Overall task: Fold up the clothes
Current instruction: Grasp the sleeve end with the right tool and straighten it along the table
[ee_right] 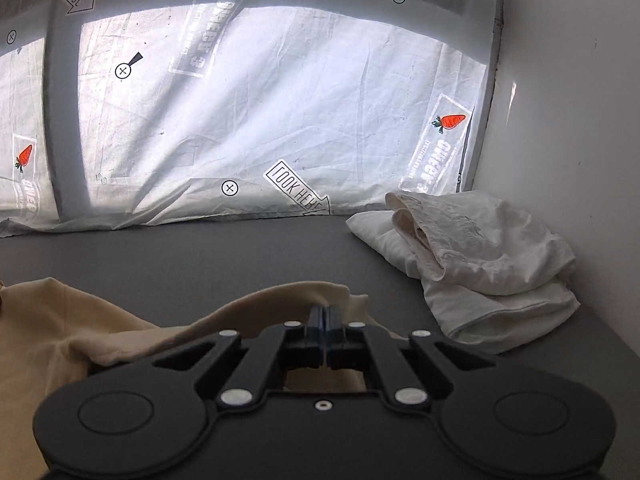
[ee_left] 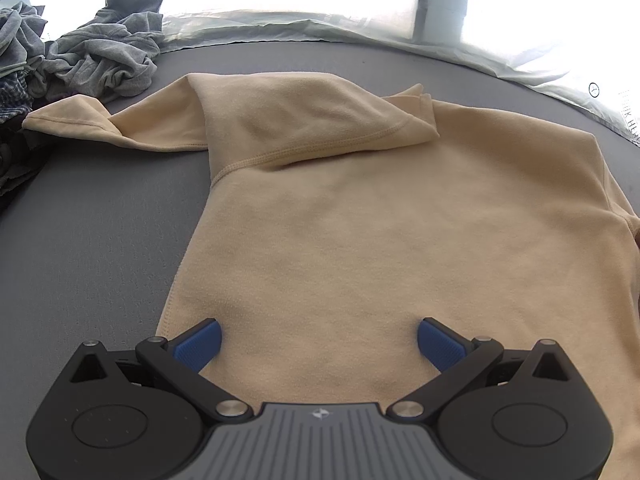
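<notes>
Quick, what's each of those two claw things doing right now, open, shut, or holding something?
Left gripper: open, jaws wide apart over the beige sweatshirt, gripping nothing.
Right gripper: shut on a raised fold of the same sweatshirt.

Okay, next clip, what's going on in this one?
A person with a gripper in each hand is folding a beige sweatshirt spread on a grey table. The right gripper is shut on a raised fold of its fabric. The left gripper hangs open over the garment's body, its pads not pinching anything. One sleeve is already folded across the top. A crumpled grey pile and a white folded garment lie aside.
</notes>
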A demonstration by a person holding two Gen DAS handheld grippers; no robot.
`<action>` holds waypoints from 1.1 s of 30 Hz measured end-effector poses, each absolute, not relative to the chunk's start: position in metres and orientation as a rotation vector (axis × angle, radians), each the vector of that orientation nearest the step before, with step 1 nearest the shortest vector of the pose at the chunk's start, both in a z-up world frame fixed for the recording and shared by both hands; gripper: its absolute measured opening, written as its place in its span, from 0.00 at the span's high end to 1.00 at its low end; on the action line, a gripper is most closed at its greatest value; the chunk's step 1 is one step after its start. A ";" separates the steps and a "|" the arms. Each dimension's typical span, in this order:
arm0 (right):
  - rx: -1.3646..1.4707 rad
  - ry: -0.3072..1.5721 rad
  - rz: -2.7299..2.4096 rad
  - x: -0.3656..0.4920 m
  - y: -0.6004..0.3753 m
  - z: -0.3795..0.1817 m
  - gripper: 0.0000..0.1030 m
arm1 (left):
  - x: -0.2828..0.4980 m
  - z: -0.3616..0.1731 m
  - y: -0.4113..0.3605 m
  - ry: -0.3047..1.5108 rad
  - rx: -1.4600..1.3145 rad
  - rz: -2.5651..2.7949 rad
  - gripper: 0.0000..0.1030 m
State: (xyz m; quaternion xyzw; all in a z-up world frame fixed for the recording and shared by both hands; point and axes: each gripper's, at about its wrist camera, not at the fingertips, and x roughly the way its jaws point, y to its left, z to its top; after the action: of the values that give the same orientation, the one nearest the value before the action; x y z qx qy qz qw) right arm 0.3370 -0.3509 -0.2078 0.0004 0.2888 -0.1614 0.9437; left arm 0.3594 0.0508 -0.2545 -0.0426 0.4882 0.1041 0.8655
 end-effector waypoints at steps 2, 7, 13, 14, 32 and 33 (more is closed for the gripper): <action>0.045 0.689 -0.340 0.326 -0.355 -0.230 0.99 | 0.359 -0.255 0.051 1.020 -0.088 0.218 0.00; 0.147 0.715 -0.403 0.313 -0.369 -0.234 0.97 | 0.359 -0.255 0.051 1.018 -0.087 0.219 0.00; 0.215 0.626 -0.420 0.340 -0.384 -0.210 0.89 | 0.359 -0.255 0.051 1.017 -0.084 0.216 0.00; 0.211 0.615 -0.414 0.348 -0.385 -0.207 0.87 | 0.359 -0.255 0.051 1.016 -0.084 0.215 0.00; 0.211 0.714 -0.475 0.353 -0.391 -0.242 0.92 | 0.358 -0.256 0.052 1.009 -0.080 0.212 0.00; 0.227 0.693 -0.506 0.342 -0.393 -0.238 0.93 | 0.357 -0.256 0.052 1.009 -0.080 0.212 0.00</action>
State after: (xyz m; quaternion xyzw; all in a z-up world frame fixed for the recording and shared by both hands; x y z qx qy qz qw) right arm 0.3416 -0.3930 -0.2384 0.1096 0.3351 -0.2448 0.9032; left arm 0.3575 0.0521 -0.2565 -0.0380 0.4824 0.1012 0.8692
